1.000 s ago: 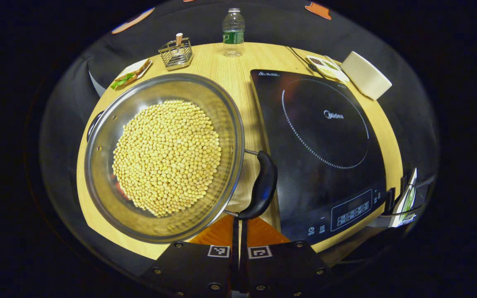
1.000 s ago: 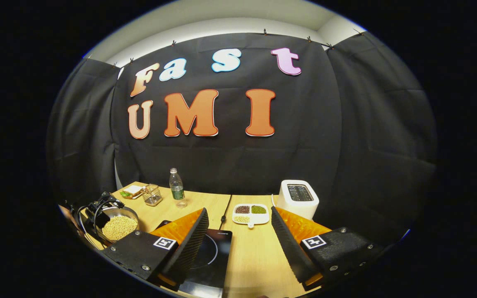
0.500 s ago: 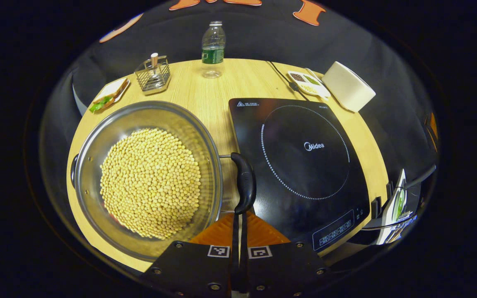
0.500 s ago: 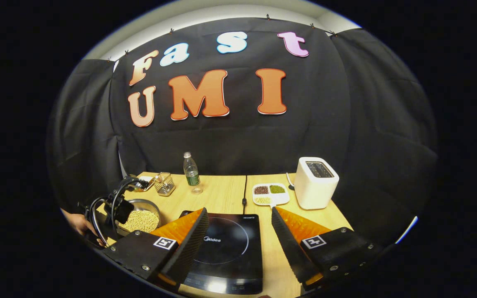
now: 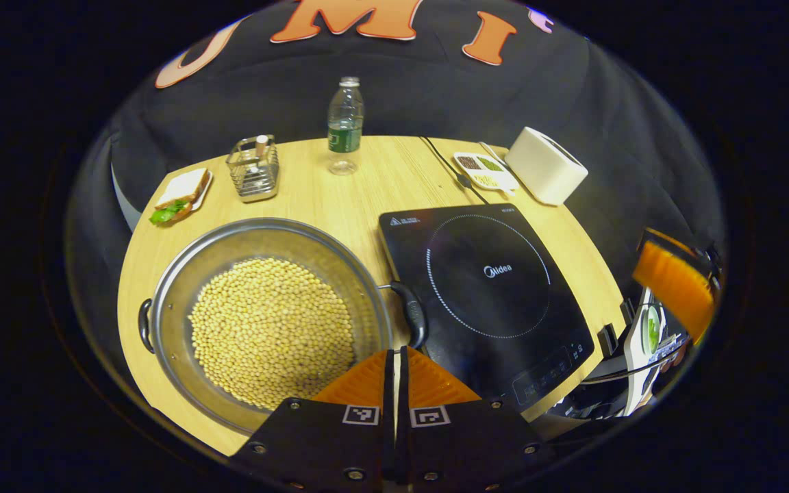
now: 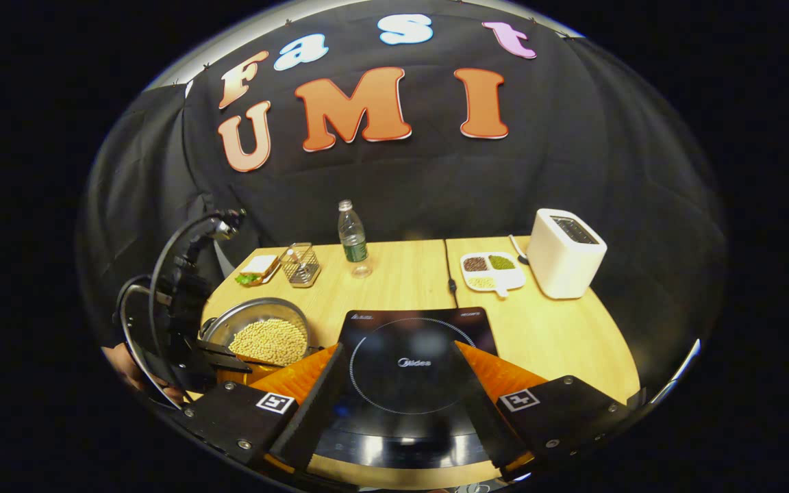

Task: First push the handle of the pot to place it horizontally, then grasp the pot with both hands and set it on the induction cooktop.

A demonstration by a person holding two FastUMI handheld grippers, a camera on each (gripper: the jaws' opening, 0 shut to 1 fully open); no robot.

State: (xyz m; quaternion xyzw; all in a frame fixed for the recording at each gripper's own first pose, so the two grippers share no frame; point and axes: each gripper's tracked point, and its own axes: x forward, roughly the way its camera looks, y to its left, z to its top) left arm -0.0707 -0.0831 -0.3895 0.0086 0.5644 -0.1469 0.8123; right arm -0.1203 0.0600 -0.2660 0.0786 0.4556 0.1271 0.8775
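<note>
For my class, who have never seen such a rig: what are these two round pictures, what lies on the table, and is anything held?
A person holds a pair of tongs in each hand, and a camera rides on each. The left gripper view looks over the shut left tongs, holding nothing, at a steel pot of beans beside an induction cooktop. The right gripper view looks between the open, empty right tongs at the same wooden table, with a water bottle, toaster, divided dish, wire basket and a sandwich plate.

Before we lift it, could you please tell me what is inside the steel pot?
The pot holds a heap of pale yellow beans covering most of its bottom, with bare steel around them. Whatever lies under the beans is covered.
</note>
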